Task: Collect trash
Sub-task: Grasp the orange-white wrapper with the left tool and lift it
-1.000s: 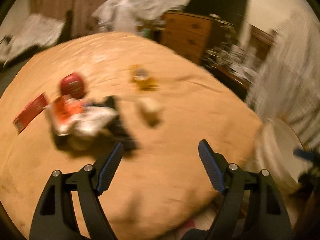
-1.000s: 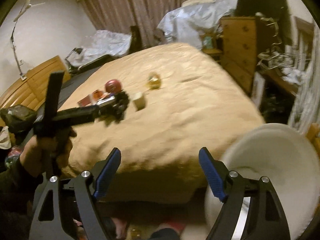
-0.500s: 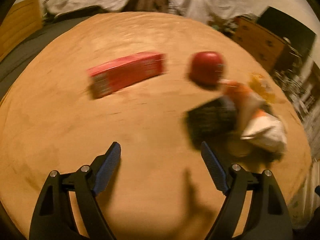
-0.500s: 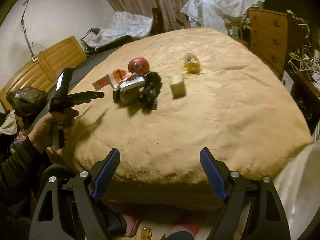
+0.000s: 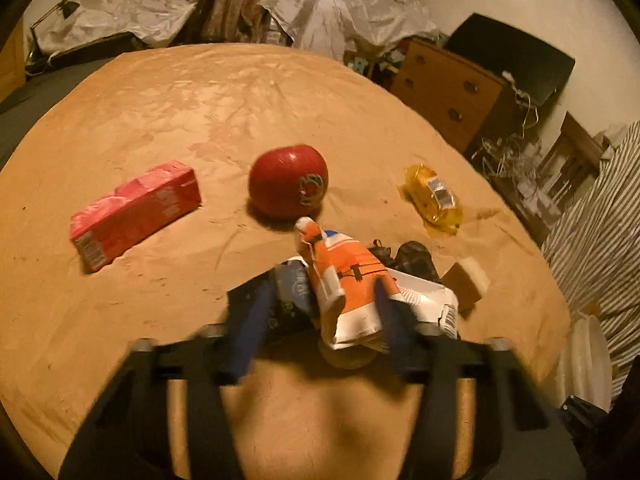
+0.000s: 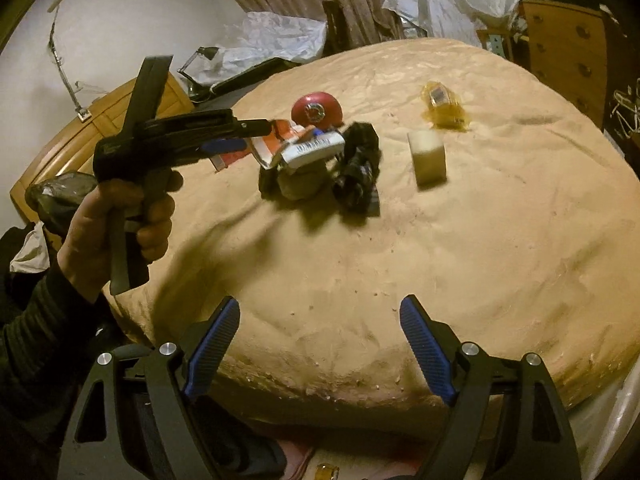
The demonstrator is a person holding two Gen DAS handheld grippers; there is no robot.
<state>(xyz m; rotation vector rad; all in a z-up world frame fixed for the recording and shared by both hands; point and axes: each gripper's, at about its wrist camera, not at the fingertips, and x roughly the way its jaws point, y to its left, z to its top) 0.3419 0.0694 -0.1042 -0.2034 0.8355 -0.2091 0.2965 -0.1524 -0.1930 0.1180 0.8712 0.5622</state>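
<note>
The one wide bed covered in a tan, wrinkled blanket (image 5: 168, 112) carries everything I am after. On it I count one flat red cardboard carton (image 5: 134, 213) lying on its side to my left, one round red ball-shaped item with a printed label (image 5: 289, 185) beside it, one crumpled yellow clear plastic wrapper (image 5: 434, 199) off to the right, and one small pale foam block with a brown face (image 5: 468, 285) near the bed's right edge. Nearer me sits a heap: one crushed orange-and-white paper carton (image 5: 352, 288) lying over one dark crumpled bag (image 5: 414, 258) and one dark blue flattened packet (image 5: 294, 286).

My left gripper (image 5: 316, 320) is blurred, its two blue-padded fingers (image 5: 250, 328) reaching into that heap, one on either side of the orange-and-white carton; whether they actually press it I cannot tell. From the right wrist view my left hand (image 6: 116, 224) grips the handle with the tips at the carton.

My right gripper (image 6: 320, 354) hangs over the near edge of the bed, well apart from the heap, its two fingers spread wide with nothing between them.
</note>
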